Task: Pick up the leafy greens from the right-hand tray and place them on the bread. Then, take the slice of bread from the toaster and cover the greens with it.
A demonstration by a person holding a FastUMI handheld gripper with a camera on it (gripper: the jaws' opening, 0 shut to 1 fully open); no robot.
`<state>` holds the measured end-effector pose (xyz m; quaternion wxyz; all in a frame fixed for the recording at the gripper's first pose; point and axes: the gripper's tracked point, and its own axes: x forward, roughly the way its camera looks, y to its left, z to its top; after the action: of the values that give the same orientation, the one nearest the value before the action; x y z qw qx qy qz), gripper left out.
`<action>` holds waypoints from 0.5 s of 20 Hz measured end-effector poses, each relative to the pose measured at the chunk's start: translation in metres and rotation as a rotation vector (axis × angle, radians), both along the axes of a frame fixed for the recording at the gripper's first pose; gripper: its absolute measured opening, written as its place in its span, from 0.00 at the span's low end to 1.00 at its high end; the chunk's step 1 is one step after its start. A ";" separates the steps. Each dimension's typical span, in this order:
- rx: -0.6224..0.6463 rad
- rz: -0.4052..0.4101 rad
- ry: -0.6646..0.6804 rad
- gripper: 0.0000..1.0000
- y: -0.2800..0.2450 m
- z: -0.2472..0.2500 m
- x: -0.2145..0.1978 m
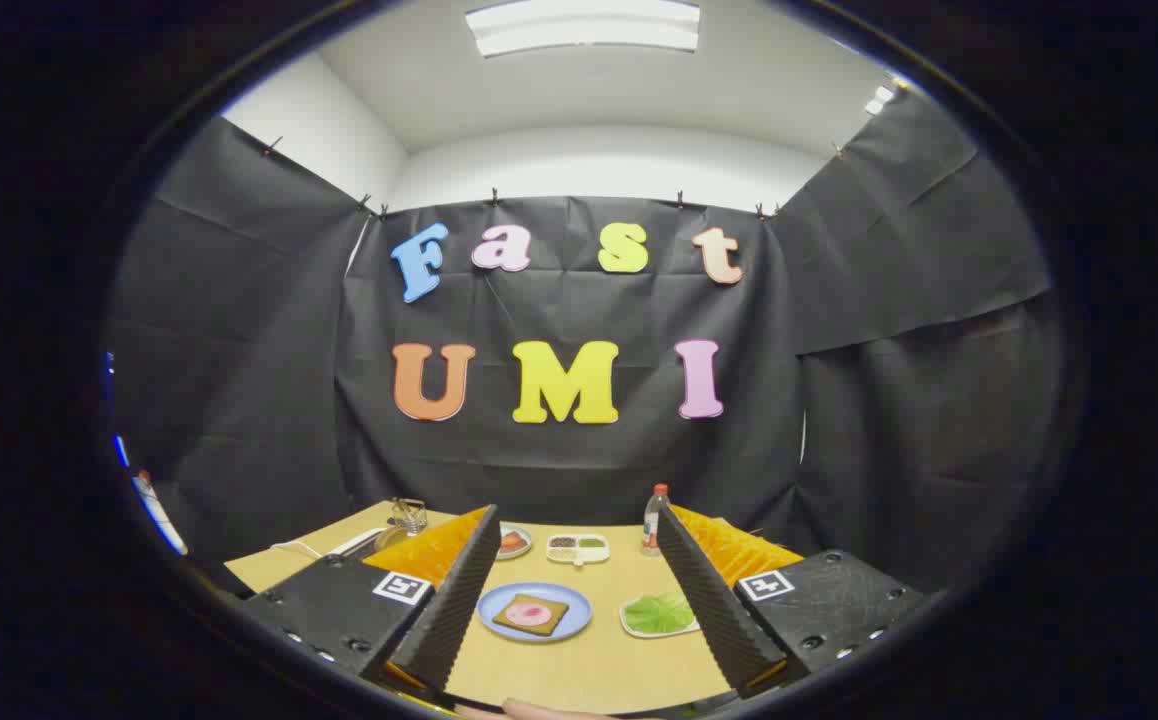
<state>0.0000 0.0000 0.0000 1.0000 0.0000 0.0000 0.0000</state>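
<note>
Overhead, ceiling light (pixel 584 25); tan table (pixel 589 670) between wide-apart jaws.

Count taken from the gripper view. One gripper (pixel 574 590) is showing two ribbed black fingers (pixel 459 600), standing wide apart and pressing on nothing. One tan table (pixel 589 670) is carrying the following items. One blue plate (pixel 499 622) is bearing one slice of bread (pixel 531 614), which is carrying one pink round of meat (pixel 529 613). One white tray (pixel 639 630) is holding one bunch of leafy greens (pixel 659 612). One small plate (pixel 516 541) is lying further back, partly hidden by a finger. One divided dish (pixel 577 549) is showing three compartments. One bottle (pixel 653 520) is standing upright. One toaster (pixel 407 517) is sitting beyond the fingers; its contents cannot be counted.
</note>
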 end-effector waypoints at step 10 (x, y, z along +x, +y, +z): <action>0.014 0.016 0.021 0.95 -0.001 -0.009 0.003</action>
<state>0.0034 -0.0015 -0.0088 0.9999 0.0072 0.0107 0.0078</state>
